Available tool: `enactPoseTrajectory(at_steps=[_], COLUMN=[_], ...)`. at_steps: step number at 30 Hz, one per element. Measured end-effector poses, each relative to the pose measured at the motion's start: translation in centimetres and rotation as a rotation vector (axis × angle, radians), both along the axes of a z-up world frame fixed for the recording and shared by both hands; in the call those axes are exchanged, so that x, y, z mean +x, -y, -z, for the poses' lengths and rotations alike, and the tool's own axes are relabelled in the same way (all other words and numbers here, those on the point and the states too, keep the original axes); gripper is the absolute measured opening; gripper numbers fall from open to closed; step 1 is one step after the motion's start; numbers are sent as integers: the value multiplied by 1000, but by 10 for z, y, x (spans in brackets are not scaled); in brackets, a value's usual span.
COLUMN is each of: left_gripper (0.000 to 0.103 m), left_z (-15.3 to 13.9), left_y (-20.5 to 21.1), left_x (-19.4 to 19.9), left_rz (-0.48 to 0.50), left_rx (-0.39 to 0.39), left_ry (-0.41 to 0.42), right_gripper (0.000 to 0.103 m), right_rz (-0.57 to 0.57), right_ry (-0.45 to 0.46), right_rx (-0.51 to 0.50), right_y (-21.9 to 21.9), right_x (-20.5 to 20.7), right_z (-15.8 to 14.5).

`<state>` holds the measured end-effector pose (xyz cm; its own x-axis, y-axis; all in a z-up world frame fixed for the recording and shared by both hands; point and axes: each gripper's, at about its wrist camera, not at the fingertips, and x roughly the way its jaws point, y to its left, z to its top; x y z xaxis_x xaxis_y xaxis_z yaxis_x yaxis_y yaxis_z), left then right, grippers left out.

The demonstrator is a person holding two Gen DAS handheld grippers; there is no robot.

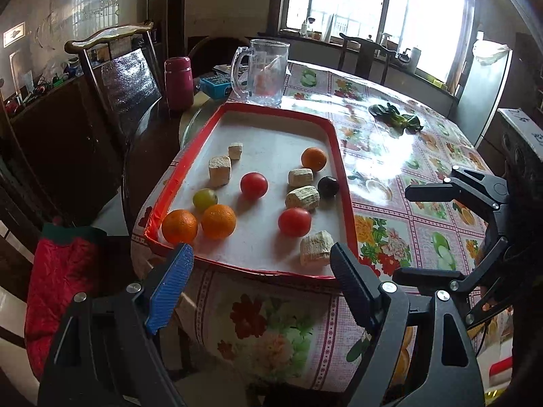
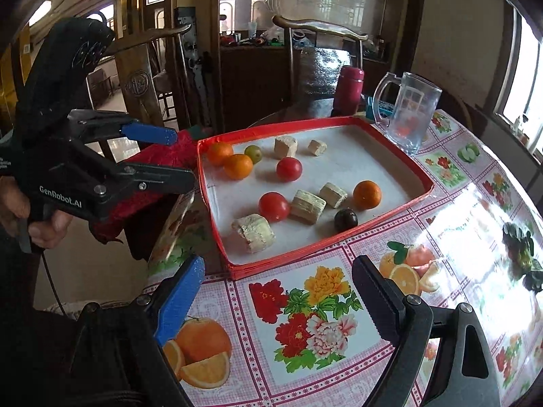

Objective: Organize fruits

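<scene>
You are in a dim room with bright windows (image 1: pixel 373 0) behind the table (image 1: pixel 390 183), and dark wooden chairs (image 1: pixel 118 64) stand at its far side. The table wears a glossy cloth printed with fruit and flowers. On it, near the edge facing you, sits a red-rimmed tray (image 1: pixel 268 110) with a white floor. A clear glass mug (image 1: pixel 268 71) stands just beyond the tray's far end, a magenta flask (image 1: pixel 179 81) beside it, and green leaves (image 1: pixel 397 118) lie well apart on the cloth.

Inside the tray lie three oranges (image 1: pixel 217 221), two tomatoes (image 1: pixel 294 221), a green fruit (image 1: pixel 204 199), a dark plum (image 1: pixel 328 186) and several pale chunks (image 1: pixel 316 248), all scattered.

Your left gripper (image 1: pixel 261 285) hovers off the table's edge with its tongs apart, holding nothing. Your right gripper (image 2: pixel 275 291) hangs over the cloth just short of the tray, tongs likewise apart.
</scene>
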<state>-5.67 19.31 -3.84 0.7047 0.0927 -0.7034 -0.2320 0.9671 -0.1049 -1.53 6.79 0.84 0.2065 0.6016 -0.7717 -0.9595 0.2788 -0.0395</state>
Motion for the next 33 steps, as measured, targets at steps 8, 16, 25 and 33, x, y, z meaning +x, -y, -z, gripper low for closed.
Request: enactPoseTrajectory(at_steps=[8,16,25,33], left_gripper=[85,85,85,85], left_z=[-10,-12,-19,-24], left_y=[1,2,6,13], left_x=[-13,-18,-23,-24], left_rz=[-34,-48,-45,-47], left_rx=[13,52,84,105], left_ry=[44,55,75,79], right_gripper=[90,90,90,92], right_rz=[-27,-33,-45,-18], right_ry=[8,10,14,2], right_rx=[18,37,58,82], right_y=[-3,-2,-3,5], right_x=[-7,-11,-16,-15], right_z=[-1,-4,-9,-14])
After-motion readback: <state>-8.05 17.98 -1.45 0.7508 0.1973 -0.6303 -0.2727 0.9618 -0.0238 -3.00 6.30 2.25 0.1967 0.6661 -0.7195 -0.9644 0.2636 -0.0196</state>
